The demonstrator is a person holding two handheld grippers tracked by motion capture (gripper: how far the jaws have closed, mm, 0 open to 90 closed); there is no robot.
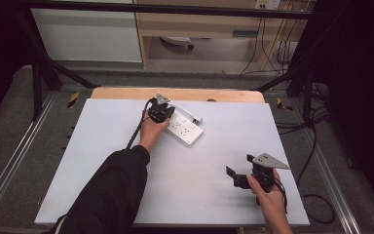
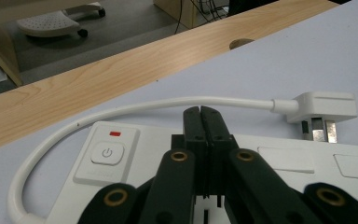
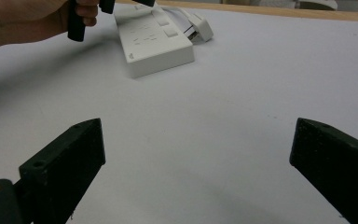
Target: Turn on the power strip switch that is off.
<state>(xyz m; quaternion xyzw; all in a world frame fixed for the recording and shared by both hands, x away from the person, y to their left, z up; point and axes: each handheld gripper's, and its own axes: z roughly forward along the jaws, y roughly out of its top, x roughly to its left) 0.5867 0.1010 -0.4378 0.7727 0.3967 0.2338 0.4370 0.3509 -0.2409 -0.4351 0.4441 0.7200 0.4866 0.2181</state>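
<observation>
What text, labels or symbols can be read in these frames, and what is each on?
No words or numbers are legible.
Power symbol (circle with a stroke, not text): on the switch button of the white power strip.
Small dark mark on the strip's side in the right gripper view: too small to read.
Label on the wooden furniture behind the table: blurred, unreadable.

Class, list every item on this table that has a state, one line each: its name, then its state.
Left tool: jaws shut, nothing between them, tips over the power strip.
Right tool: jaws wide open, empty, above bare table.
Power strip: lying flat, sockets empty.
Plug: unplugged, lying on the table beside the strip.
Cord: slack, looped.
</observation>
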